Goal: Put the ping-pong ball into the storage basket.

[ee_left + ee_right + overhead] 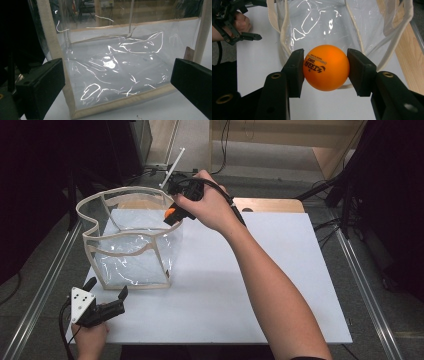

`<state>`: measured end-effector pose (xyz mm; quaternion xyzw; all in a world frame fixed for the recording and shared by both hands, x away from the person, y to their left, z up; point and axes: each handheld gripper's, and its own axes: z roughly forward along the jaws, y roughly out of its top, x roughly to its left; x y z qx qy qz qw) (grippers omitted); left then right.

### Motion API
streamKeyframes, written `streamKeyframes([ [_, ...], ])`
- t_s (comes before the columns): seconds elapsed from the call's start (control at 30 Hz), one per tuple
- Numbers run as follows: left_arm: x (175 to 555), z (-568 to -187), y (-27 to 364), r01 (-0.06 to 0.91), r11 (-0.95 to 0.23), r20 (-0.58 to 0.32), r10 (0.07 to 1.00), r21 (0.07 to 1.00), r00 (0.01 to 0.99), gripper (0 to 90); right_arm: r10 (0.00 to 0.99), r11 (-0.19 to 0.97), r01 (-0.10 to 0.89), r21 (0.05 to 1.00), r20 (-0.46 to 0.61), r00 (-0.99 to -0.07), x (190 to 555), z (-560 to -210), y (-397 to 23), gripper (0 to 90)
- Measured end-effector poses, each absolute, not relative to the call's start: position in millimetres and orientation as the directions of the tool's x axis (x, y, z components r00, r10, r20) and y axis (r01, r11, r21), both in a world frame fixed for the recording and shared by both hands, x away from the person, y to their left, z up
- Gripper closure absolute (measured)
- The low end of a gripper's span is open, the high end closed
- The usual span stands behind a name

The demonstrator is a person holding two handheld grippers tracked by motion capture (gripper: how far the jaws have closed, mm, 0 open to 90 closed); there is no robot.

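Note:
A clear plastic bag with cream fabric trim [131, 240] stands open on the white table top [280, 285]. My right gripper [173, 215] hangs over the bag's right rim, shut on an orange ping-pong ball [170, 213]. In the right gripper view the ball [326, 67] sits squeezed between both black pads, above the bag's mouth [319, 27]. My left gripper [106, 303] rests near the table's front left, just in front of the bag, jaws wide open. Between its jaws the left gripper view looks at the bag's near wall [117, 72], apart from both pads.
A wooden surface [267, 205] lies behind the white top. Metal rails [367, 285] run along both sides of the table. A white rod [172, 167] sticks up behind the bag. In the right gripper view the left gripper [235, 32] shows at the upper left.

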<state>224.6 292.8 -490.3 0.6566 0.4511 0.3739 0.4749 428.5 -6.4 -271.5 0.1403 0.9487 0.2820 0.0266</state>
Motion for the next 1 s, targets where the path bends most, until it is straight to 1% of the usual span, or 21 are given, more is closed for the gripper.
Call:
streamKeyframes([
  [0.5, 225, -490, 293, 0.237, -0.141, 0.062, 0.947, 0.961, 0.314, 0.0, 0.268, 0.810, 0.241, 0.535, 0.028, -0.963, 430, -279, 7, 48.2],
  [1.0, 225, -490, 293, 0.239, -0.139, 0.059, 0.948, 0.961, 0.314, 0.0, 0.299, 0.817, 0.260, 0.515, 0.007, -0.954, 434, -288, 15, 47.0],
])
